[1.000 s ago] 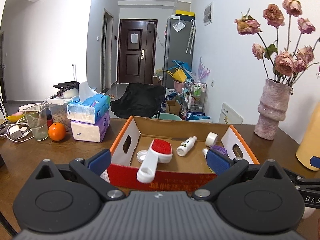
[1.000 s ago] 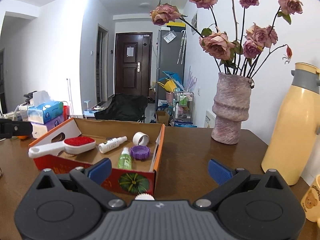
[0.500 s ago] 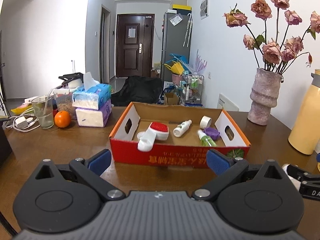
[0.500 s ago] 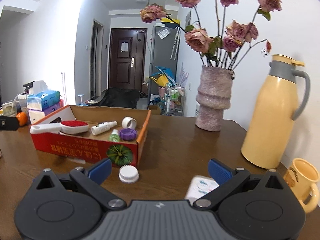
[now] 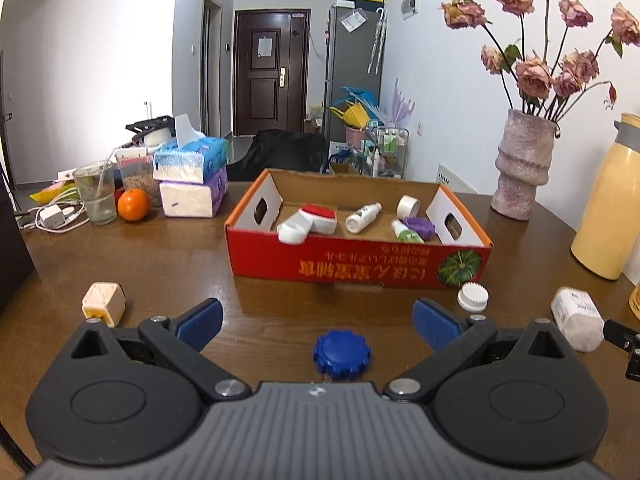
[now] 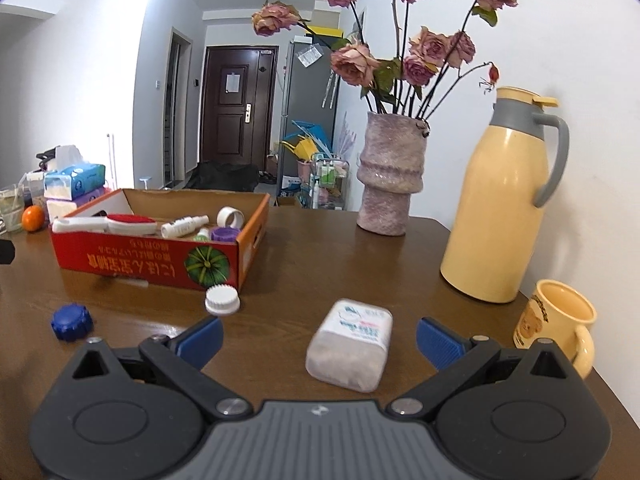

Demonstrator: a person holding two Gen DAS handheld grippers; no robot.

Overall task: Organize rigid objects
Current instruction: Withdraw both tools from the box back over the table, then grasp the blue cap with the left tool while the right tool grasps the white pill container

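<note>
A red cardboard box (image 5: 360, 266) (image 6: 132, 262) on the brown table holds a red-and-white brush (image 5: 308, 220), a white spray bottle (image 5: 362, 218), a tape roll (image 5: 408, 205), a green bottle and a purple lid (image 5: 418, 227). In front of it lie a blue cap (image 5: 342, 354) (image 6: 71, 321), a white cap (image 5: 473, 297) (image 6: 222, 300), a white pill bottle (image 6: 350, 344) (image 5: 576, 322) on its side and a small cream cube (image 5: 104, 303). My left gripper (image 5: 316, 322) stands open around the blue cap. My right gripper (image 6: 320, 338) is open with the pill bottle between its fingers.
A vase of dried roses (image 6: 390, 184), a yellow thermos jug (image 6: 508, 204) and a yellow mug (image 6: 558, 322) stand at the right. At the back left are tissue packs (image 5: 190, 182), an orange (image 5: 133, 205), a glass (image 5: 96, 198) and chargers with cables.
Both grippers have pulled back from the box toward the table's near side. The loose caps, cube and pill bottle have come into view in front of the box.
</note>
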